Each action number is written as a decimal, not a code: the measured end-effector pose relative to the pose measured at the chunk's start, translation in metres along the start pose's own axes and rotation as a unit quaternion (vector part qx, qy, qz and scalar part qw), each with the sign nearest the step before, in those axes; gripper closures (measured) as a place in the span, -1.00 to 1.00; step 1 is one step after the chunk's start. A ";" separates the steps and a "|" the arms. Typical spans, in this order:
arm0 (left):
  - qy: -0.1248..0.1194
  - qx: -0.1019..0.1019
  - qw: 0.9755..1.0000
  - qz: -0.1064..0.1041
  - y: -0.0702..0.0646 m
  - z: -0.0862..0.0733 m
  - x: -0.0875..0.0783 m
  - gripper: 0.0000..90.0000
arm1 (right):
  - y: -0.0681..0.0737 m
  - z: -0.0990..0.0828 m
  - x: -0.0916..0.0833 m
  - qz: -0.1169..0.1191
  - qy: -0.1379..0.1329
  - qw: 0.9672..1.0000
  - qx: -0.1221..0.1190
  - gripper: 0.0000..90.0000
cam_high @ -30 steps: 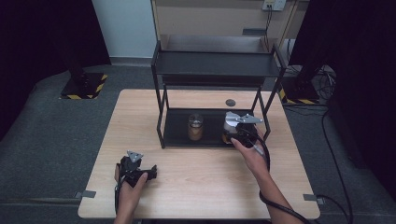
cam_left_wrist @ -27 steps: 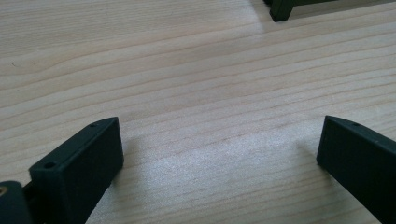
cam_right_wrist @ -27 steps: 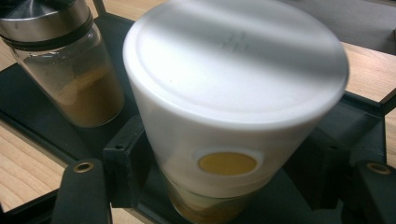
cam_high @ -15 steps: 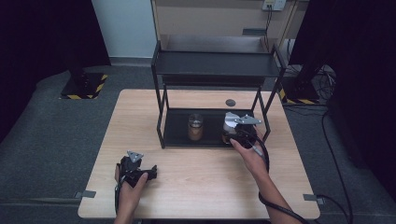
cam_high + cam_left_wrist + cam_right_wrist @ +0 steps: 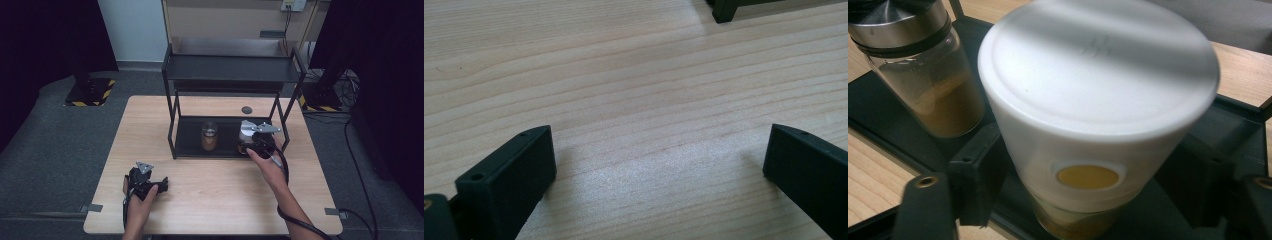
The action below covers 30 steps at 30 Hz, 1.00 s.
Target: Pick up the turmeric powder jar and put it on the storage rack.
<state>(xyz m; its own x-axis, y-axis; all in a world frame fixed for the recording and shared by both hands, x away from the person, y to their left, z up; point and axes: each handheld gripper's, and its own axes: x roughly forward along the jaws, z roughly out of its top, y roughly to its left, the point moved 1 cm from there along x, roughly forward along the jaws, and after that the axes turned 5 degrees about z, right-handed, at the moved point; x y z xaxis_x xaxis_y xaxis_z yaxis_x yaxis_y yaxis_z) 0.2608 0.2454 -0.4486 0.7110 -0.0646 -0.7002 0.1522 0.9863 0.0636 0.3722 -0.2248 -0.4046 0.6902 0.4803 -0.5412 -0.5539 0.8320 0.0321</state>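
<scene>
A person's right gripper point(image 5: 246, 141) reaches into the lower shelf of a black rack point(image 5: 235, 67) that stands on a wooden table point(image 5: 225, 190). Between its jaws stands a jar with a white lid point(image 5: 1098, 85), upright on the bottom shelf point(image 5: 878, 135). The jaws have just been opening; the jar sits between them, with the left jaw close against its side and the right jaw just beside it, so the grip looks loosened rather than tight. In the right gripper view the white lid rises directly ahead of the gripper, and a round yellow mark point(image 5: 1088, 176) shows on the jar's front, facing the gripper.

To the left of this gripper, on the same shelf, stands a glass jar with a metal lid point(image 5: 923, 75), partly filled with brown powder. It stands near the white-lidded jar but apart from it.

The left gripper point(image 5: 150, 186) rests low over the bare table, well apart from the rack, near the table's front edge. Its jaws stand wide apart with nothing between them. A foot of the rack point(image 5: 725, 9) lies ahead of it.
</scene>
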 end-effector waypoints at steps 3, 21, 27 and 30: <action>0.000 0.000 1.000 0.000 0.000 0.000 0.000 -1.00 | 0.001 0.000 -0.001 -0.002 0.003 1.000 0.005 -0.58; 0.000 -0.001 1.000 0.000 0.000 0.000 0.000 -1.00 | 0.013 -0.020 -0.034 -0.001 0.005 1.000 0.027 -0.85; 0.000 -0.001 1.000 0.000 0.000 0.000 0.000 -1.00 | 0.012 -0.031 -0.048 0.020 0.015 1.000 0.011 -0.84; 0.000 -0.001 1.000 0.001 -0.001 0.000 0.000 -1.00 | 0.012 -0.035 -0.054 0.030 0.021 0.999 0.001 -0.85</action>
<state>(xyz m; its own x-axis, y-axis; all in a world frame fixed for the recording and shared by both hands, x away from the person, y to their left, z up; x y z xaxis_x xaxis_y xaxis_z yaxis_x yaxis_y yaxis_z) 0.2605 0.2447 -0.4485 0.7108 -0.0630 -0.7006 0.1501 0.9866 0.0635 0.3124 -0.2503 -0.4045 0.6360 0.5171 -0.5728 -0.5923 0.8029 0.0672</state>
